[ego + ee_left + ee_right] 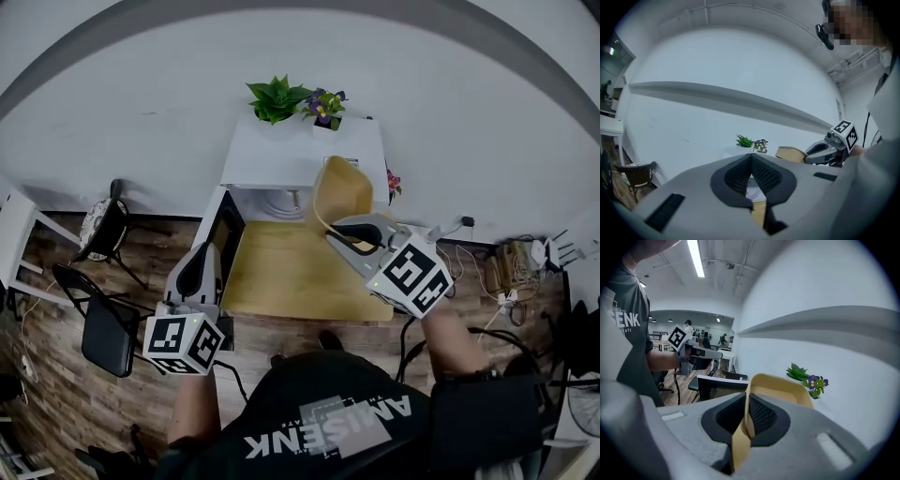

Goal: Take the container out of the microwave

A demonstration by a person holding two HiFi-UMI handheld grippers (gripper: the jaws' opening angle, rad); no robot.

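Note:
The tan container [339, 192] hangs tilted in the air before the white microwave [309, 150], above the wooden table [291, 286]. My right gripper [330, 234] is shut on its near rim. In the right gripper view the rim [778, 385] runs between the pads of that gripper [746, 401]. The microwave door [225, 230] stands open to the left. Beside the door, my left gripper [208, 248] is shut with nothing in it. In the left gripper view its pads meet [751, 159], and the container [791, 153] and right gripper [825, 150] show at the right.
A green plant [275, 97] and a small pot of purple flowers [324, 107] stand on top of the microwave. Black chairs [105, 328] are on the floor to the left. Cables and a power strip [511, 262] lie to the right.

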